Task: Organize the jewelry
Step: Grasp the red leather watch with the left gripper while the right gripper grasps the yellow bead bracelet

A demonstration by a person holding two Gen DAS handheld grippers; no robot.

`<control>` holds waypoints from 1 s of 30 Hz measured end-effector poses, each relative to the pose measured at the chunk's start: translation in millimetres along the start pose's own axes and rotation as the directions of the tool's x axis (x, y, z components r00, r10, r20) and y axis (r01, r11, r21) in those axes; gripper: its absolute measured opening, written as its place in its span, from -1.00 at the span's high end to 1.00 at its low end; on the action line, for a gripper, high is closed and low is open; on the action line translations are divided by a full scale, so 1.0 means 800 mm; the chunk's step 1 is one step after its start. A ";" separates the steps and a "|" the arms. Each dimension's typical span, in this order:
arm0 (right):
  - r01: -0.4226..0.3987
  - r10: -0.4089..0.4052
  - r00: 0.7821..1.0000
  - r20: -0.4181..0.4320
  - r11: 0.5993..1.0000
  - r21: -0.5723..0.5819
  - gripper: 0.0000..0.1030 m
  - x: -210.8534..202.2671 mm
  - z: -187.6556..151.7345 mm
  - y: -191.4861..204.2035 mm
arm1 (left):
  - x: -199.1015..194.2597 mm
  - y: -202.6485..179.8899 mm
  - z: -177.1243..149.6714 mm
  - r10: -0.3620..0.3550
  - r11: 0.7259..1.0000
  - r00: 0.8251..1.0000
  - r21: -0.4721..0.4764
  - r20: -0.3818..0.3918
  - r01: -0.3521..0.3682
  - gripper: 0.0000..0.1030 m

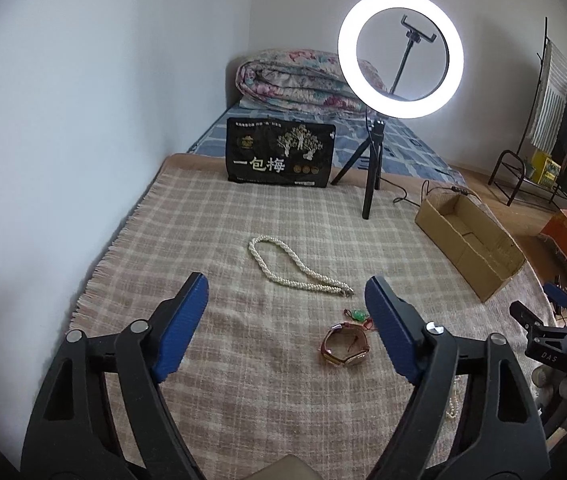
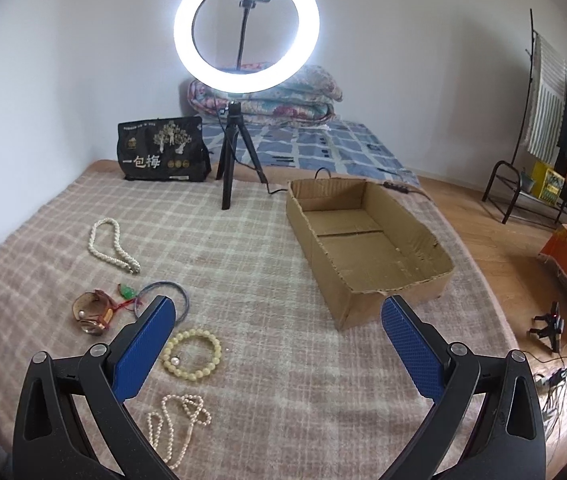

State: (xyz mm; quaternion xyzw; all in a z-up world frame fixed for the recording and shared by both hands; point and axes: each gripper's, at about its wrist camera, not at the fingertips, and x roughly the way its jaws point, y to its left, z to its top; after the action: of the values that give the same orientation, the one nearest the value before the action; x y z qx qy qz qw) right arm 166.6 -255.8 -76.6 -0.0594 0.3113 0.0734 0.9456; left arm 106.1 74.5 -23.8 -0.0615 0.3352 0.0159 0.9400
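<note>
Jewelry lies on a plaid blanket [image 2: 267, 248]. A thick pearl necklace [image 1: 295, 270] lies ahead of my open, empty left gripper [image 1: 285, 300]; it also shows in the right wrist view [image 2: 109, 246]. A brown bracelet [image 1: 343, 346] and a green pendant on red cord [image 1: 357, 314] lie between the left fingers. In the right wrist view I see the bracelet [image 2: 91, 312], pendant [image 2: 126, 291], a thin grey bangle [image 2: 182, 296], a yellow bead bracelet [image 2: 193, 354] and a thin pearl strand [image 2: 177, 420]. My right gripper [image 2: 277, 312] is open and empty. An open cardboard box [image 2: 367, 248] stands to the right.
A ring light on a black tripod [image 2: 229, 156] stands at the back of the blanket, its cable running behind the box. A black snack bag [image 2: 161, 150] stands at the back left. Folded quilts [image 2: 283, 100] lie behind. The wall is on the left, the bed edge on the right.
</note>
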 end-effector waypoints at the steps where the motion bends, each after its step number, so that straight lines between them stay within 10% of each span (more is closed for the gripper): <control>1: -0.007 0.007 1.000 -0.010 1.000 -0.002 -0.99 0.006 0.000 0.000 | 0.008 -0.001 0.000 -0.006 1.000 1.000 0.001 -0.018 0.006 -0.51; 6: -0.046 0.046 0.995 -0.085 0.999 -0.002 -0.99 0.037 -0.004 0.001 | 0.062 -0.002 -0.006 -0.055 0.998 0.988 -0.018 -0.145 0.053 -0.15; 21: -0.135 0.144 0.956 -0.257 0.989 0.053 -0.92 0.096 -0.021 -0.003 | 0.173 -0.013 -0.054 -0.194 0.980 0.877 -0.125 -0.439 0.155 0.26; 30: -0.195 0.203 0.912 -0.355 0.979 0.060 -0.44 0.126 -0.032 0.011 | 0.199 -0.012 -0.062 -0.233 0.971 0.842 -0.169 -0.486 0.171 0.44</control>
State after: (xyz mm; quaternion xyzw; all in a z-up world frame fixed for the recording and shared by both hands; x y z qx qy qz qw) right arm 230.4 -240.6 -157.9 -0.0287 0.4842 0.1535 0.8609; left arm 199.0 57.0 -161.5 -0.1544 0.5585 -0.0798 0.8111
